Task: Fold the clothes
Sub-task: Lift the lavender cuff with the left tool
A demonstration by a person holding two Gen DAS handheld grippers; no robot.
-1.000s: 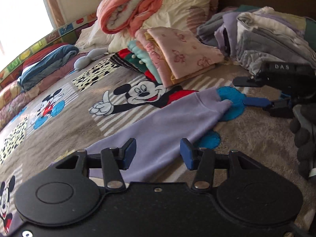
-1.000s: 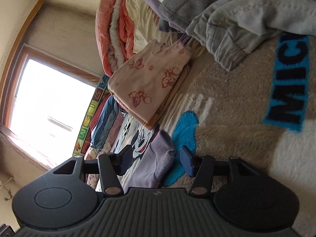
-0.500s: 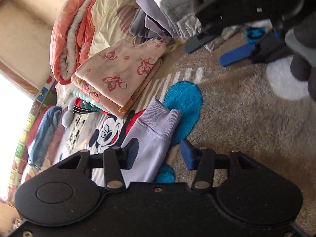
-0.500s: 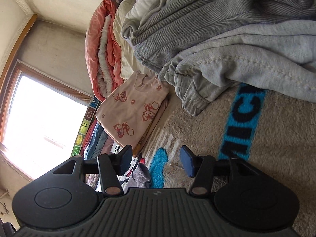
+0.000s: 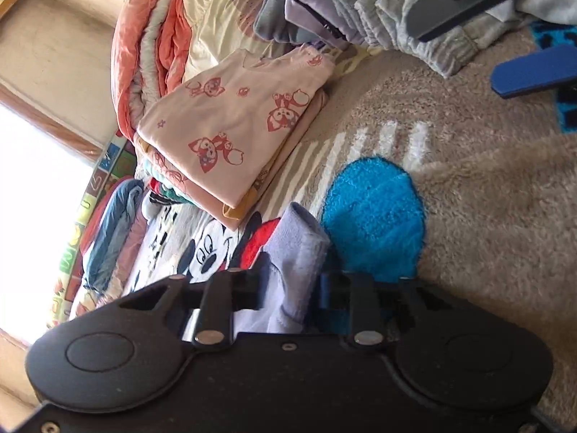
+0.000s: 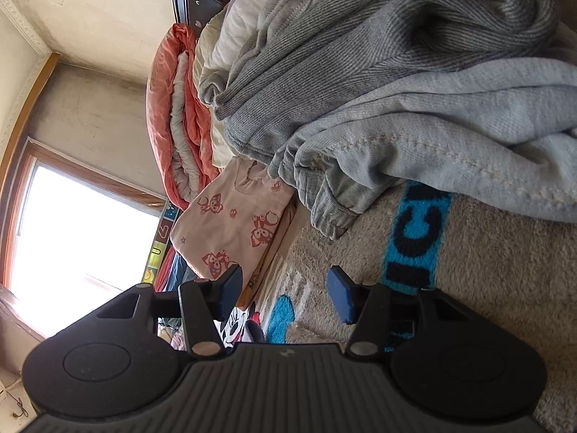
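A lilac garment's sleeve (image 5: 295, 238) lies on the Mickey Mouse blanket (image 5: 487, 216), cuff pointing away from me. My left gripper (image 5: 294, 285) is at that cuff, its jaws closing with the lilac cloth pinched between the pads. My right gripper (image 6: 285, 288) stands open over the blanket, nothing between its fingers, facing the pile of grey clothes (image 6: 396, 90). In the left wrist view one blue finger (image 5: 533, 72) of the right gripper shows at the top right, next to the grey pile (image 5: 414, 18).
A folded pink printed top (image 5: 234, 133) tops a stack of folded clothes left of the sleeve; it also shows as the pink top (image 6: 234, 231). Behind it lies a rolled orange quilt (image 5: 151, 54). A bright window (image 6: 83, 238) is at the left.
My left gripper rolled, slid up along the lilac sleeve to its cuff and its jaws came together on it. My right gripper moved closer to the grey pile; the sleeve left its view.
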